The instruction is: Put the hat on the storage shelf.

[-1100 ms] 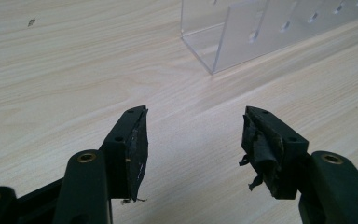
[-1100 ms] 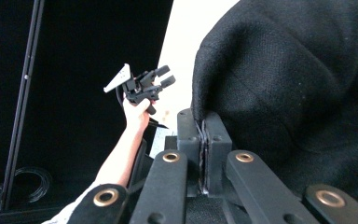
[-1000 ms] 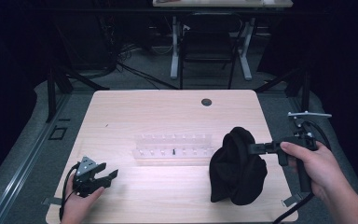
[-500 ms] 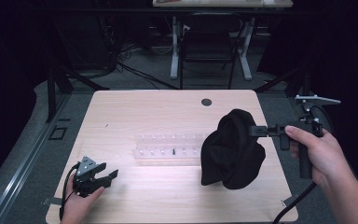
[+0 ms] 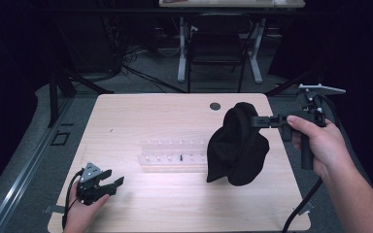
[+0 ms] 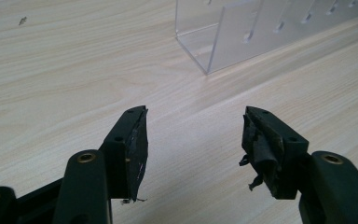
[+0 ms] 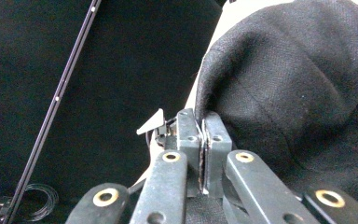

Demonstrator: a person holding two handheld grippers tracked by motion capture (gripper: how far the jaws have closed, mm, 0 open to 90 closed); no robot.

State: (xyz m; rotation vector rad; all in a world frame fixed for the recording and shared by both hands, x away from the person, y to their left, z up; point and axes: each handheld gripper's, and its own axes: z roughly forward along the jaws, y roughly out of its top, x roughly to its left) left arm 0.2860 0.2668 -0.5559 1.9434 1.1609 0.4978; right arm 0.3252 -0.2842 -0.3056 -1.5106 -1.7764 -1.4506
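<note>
**Black cloth lifted clear of the tabletop, left side idle**

The right hand-held gripper is raised above the right part of the tabletop, gripped by the person's right hand. Its jaws are pressed together on a fold of a black cloth — in the right gripper view the two jaws meet on the cloth's edge, with the woven fabric bulging up and to the right of them. In the high view the cloth hangs down from the pinch in a bunched, rounded mass, its lower part drooping in front of the right end of a clear plastic rack.

That rack lies near the middle of the tabletop, a long see-through piece with rows of small slots, and one small dark item sits in it. In the left gripper view a corner of the rack appears ahead of the jaws, well apart from them.

The left hand-held gripper rests low at the near left corner of the tabletop, held by the left hand. Its jaws stand wide apart with nothing between them — only bare pale wood shows in the gap, and the pads look worn and frayed.

A round dark grommet sits in the tabletop near its far edge.
</note>
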